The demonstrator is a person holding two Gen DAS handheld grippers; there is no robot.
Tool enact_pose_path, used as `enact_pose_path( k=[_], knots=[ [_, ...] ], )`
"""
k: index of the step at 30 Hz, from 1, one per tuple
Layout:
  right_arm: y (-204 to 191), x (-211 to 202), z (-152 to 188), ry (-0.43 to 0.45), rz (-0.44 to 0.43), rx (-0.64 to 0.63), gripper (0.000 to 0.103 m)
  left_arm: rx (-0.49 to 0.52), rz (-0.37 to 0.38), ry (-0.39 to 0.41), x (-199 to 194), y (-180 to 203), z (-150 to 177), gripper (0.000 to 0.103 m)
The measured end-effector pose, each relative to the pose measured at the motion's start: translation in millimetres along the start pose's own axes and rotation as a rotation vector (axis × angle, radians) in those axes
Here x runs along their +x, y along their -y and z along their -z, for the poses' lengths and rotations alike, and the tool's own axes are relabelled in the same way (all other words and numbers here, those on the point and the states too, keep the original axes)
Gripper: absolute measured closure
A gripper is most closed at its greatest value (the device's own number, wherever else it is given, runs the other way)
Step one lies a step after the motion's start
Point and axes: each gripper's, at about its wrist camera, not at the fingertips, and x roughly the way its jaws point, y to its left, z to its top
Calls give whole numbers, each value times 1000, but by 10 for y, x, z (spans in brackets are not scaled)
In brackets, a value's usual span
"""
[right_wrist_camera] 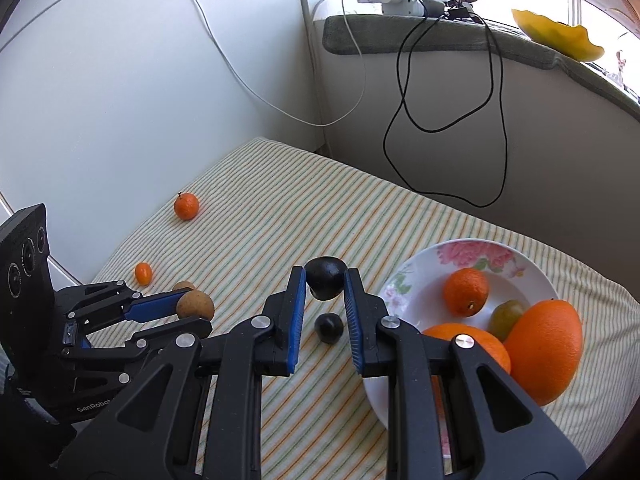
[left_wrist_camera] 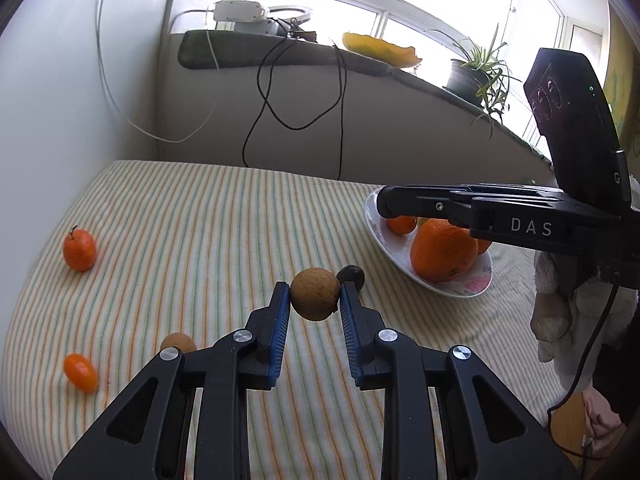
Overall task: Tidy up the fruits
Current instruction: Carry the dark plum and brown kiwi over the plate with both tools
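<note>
A bed with a striped green-and-orange cover fills the scene, pushed into a corner below a window ledge. It carries the scattered fruit, so anything set down on the soft cloth stays put rather than rolling far.

At the right side sits a white flowered plate, the likely collecting spot: it already holds a big orange, a second orange nearer the camera, a smaller orange and a greenish fruit.

The left claw is closed on a round brown fruit, pinched at its widest part and lifted clear of the cover. The right claw is closed on a dark plum-like fruit, also raised, just left of the plate's rim. Both look ready to be carried to the plate.

Loose fruit still waits on the cover: a tangerine with a stem far left, a small oval kumquat nearer, another brown fruit beside the left claw, and a second dark fruit lying under the right claw.
</note>
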Motion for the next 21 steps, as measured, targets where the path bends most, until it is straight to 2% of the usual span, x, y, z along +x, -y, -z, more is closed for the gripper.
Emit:
enact_pose_path(
  k=[11, 21],
  knots=[
    [479, -140, -48, 23, 59, 52, 83, 57, 54, 3, 320, 342, -322, 79],
    [825, -166, -76, 26, 89, 95, 83, 98, 81, -17, 578, 542, -456, 79]
  ],
)
